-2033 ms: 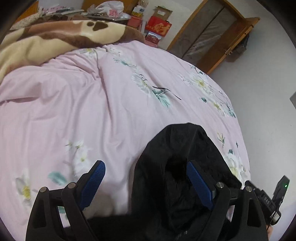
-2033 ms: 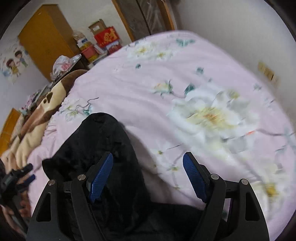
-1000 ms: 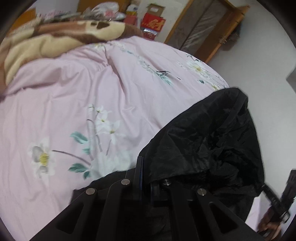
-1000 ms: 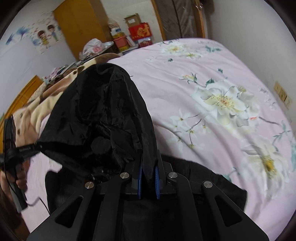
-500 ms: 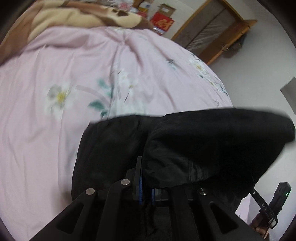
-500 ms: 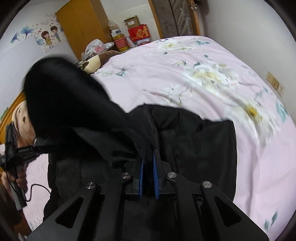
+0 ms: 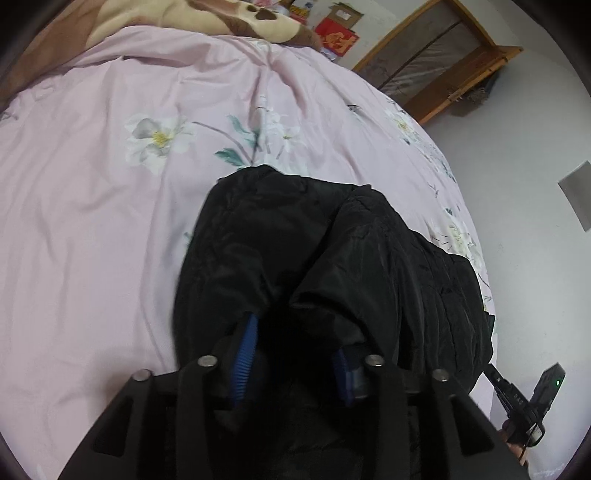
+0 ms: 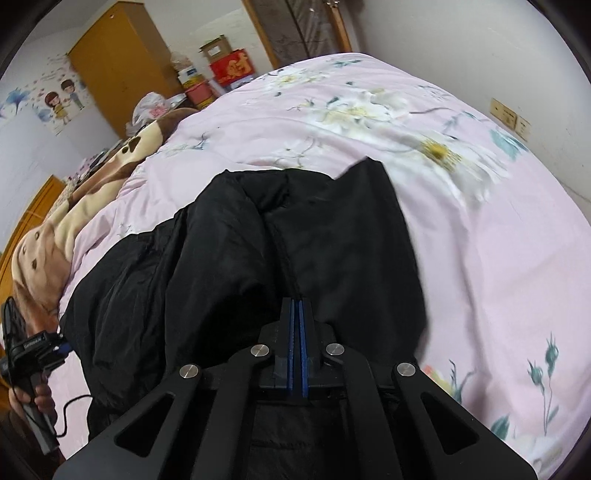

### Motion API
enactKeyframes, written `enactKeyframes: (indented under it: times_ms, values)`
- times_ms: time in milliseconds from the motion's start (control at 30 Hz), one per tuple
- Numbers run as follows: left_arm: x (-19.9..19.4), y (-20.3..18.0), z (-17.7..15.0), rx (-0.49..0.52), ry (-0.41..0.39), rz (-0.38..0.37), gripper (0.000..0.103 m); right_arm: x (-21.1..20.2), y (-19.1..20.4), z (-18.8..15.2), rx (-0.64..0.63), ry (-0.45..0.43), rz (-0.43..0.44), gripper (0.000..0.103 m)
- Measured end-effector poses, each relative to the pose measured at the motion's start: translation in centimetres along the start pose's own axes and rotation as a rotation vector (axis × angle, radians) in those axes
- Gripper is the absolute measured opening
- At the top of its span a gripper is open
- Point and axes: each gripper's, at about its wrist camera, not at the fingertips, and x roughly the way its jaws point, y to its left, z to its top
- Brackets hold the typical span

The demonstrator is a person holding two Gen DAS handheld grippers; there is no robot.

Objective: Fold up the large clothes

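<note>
A black padded jacket [image 7: 332,251] is seen laid on the bed, over a pink floral duvet [image 7: 110,192], with one part doubled over onto the rest so that a rounded fold edge faces away from the cameras. The same jacket [image 8: 280,236] is shown in the right wrist view spread from the middle of the duvet [image 8: 480,221] toward its near edge.

The left tool [image 7: 291,354] is held with its blue pads [image 7: 243,360] parted, and black fabric is bunched between and over them; no clamping is seen. The right tool [image 8: 296,332] is seen with its blue pads pressed together; whether a thin edge of jacket fabric is pinched between them cannot be told, though the tips rest right at the cloth.

Beyond the jacket, a brown-and-cream blanket [image 7: 207,18] is piled at the far end of the duvet. A red box [image 8: 232,68] and cardboard cartons are stacked past the bed, beside a yellow wardrobe [image 8: 118,62]. A wooden-framed door [image 7: 436,59] is seen against the wall.
</note>
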Motion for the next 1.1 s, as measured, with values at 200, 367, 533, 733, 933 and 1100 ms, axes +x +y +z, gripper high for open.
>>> enactKeyframes:
  times_ms: [200,367,533,733,933,1100]
  values:
    - [-2.9,1.0,0.1,-0.033,-0.039,0.021,0.049,-2.3,1.1,0.6,-0.047,-0.071,-0.032,0.002]
    - [-5.6,-2.0,0.3,0.106,-0.13,0.101,0.06,-4.5,4.4,1.0,-0.145,-0.147,-0.016,0.01]
    - [-5.4,-6.8,0.2,0.232,-0.148,0.07,0.061,-4.3,8.8,1.0,-0.255,-0.167,0.017,0.016]
    - [-2.6,-10.5,-0.3,0.274,-0.116,0.06,0.061,-1.9,12.0,1.0,-0.311,-0.132,0.017,0.048]
    - [1.7,-12.3,-1.5,0.322,-0.062,0.105,0.061,1.5,14.2,0.2,-0.373,-0.102,0.013,0.049]
    - [5.3,-11.7,-2.2,0.414,-0.079,0.272,0.061,5.1,14.3,-0.9,-0.5,-0.094,-0.111,0.049]
